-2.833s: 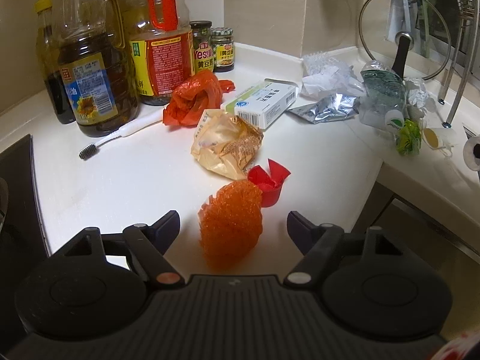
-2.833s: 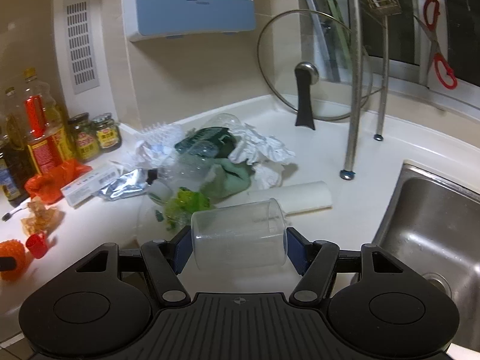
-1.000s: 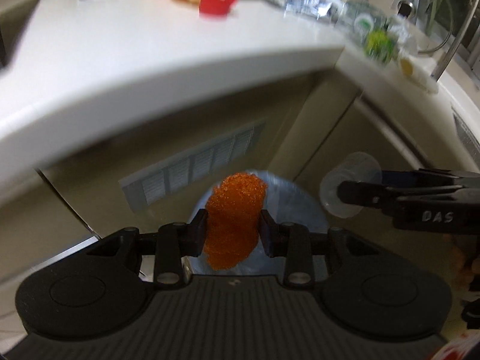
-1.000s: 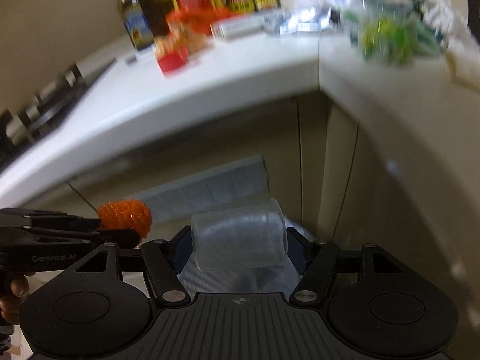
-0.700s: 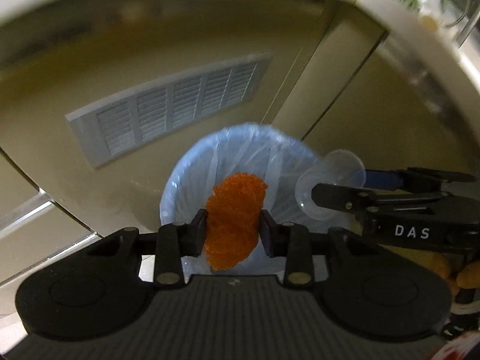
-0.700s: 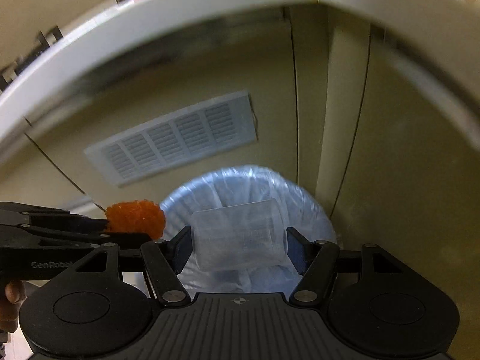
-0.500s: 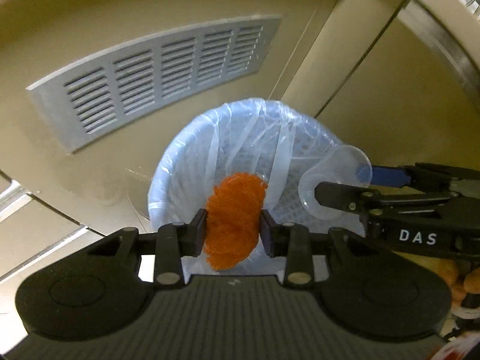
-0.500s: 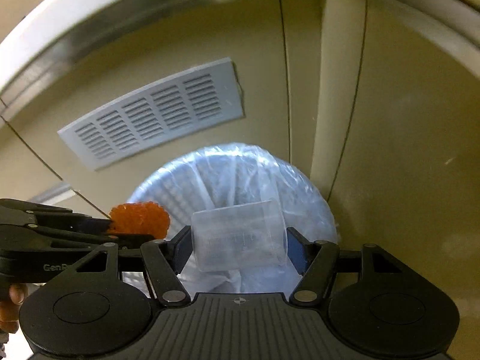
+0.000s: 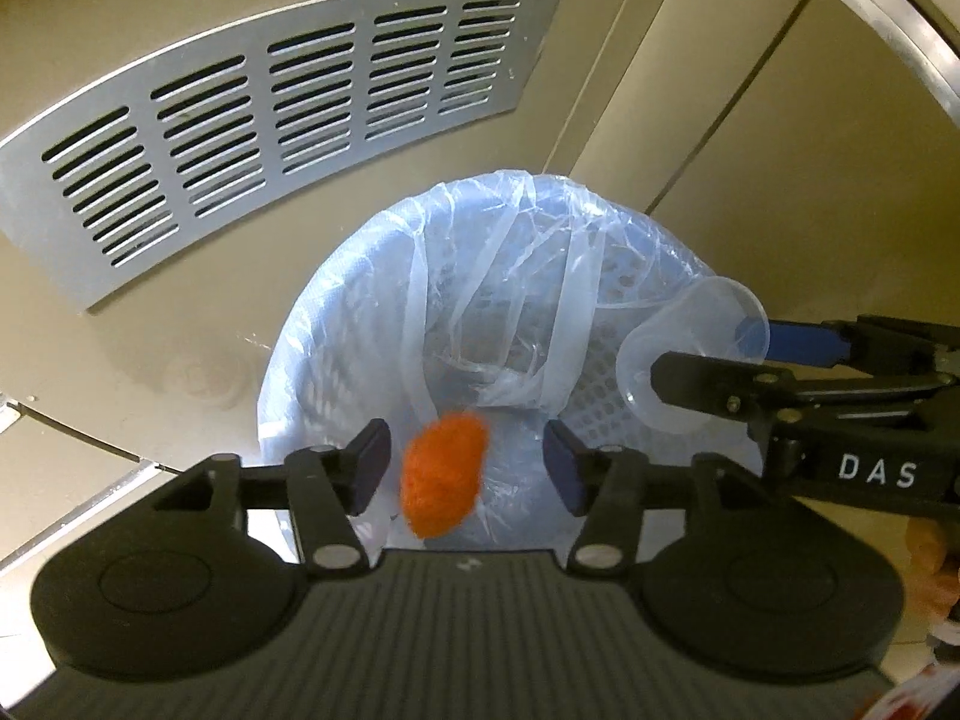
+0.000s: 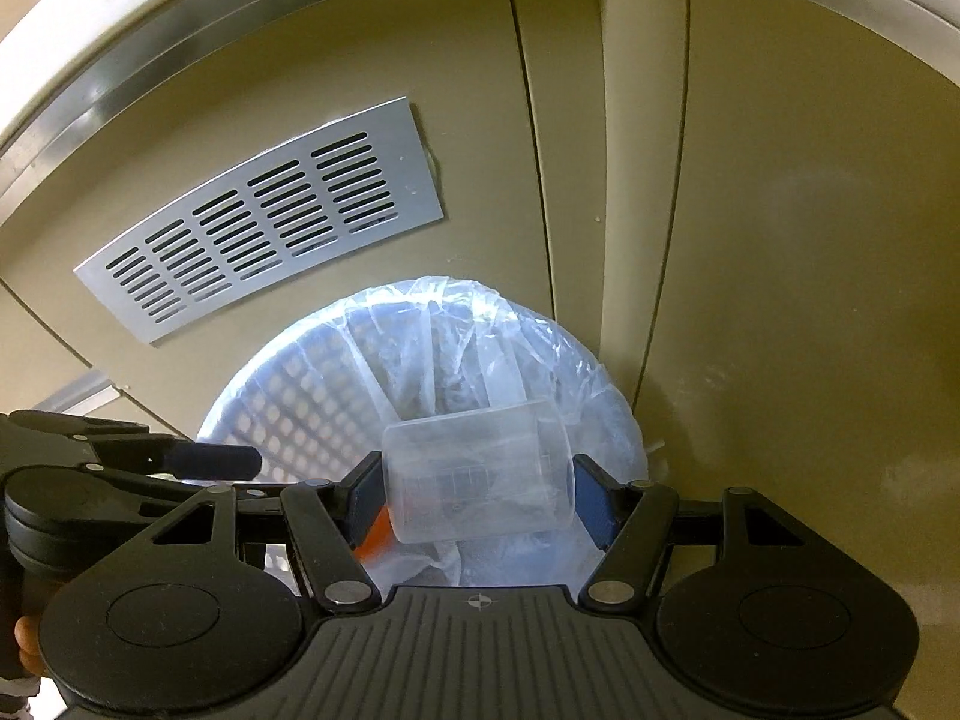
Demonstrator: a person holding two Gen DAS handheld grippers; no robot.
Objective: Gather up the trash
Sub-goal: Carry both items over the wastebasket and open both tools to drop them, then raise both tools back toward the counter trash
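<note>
A round blue bin [image 9: 282,372] lined with a clear bag stands on the floor below both grippers. My left gripper [image 9: 468,468] hangs over it with its jaws opening. The orange mesh scrubber [image 9: 444,483] is loose between the pads, touching neither, blurred above the bag. My right gripper [image 10: 477,495] is shut on a clear plastic cup [image 10: 474,474], held sideways over the bin [image 10: 270,384]. In the left wrist view that cup [image 9: 690,336] sits at the bin's right rim. A sliver of the orange scrubber [image 10: 375,540] shows beside the right gripper's left pad.
Beige cabinet doors rise behind the bin, with a grey vent grille [image 9: 270,120] in the left one. The countertop's steel-trimmed edge [image 10: 120,78] arches overhead. A person's hand [image 10: 24,642] shows at the lower left.
Both grippers came down from the counter to just above the bin. The left jaws have parted and the orange scrubber has slipped free of the pads. The right gripper still clamps the cup.
</note>
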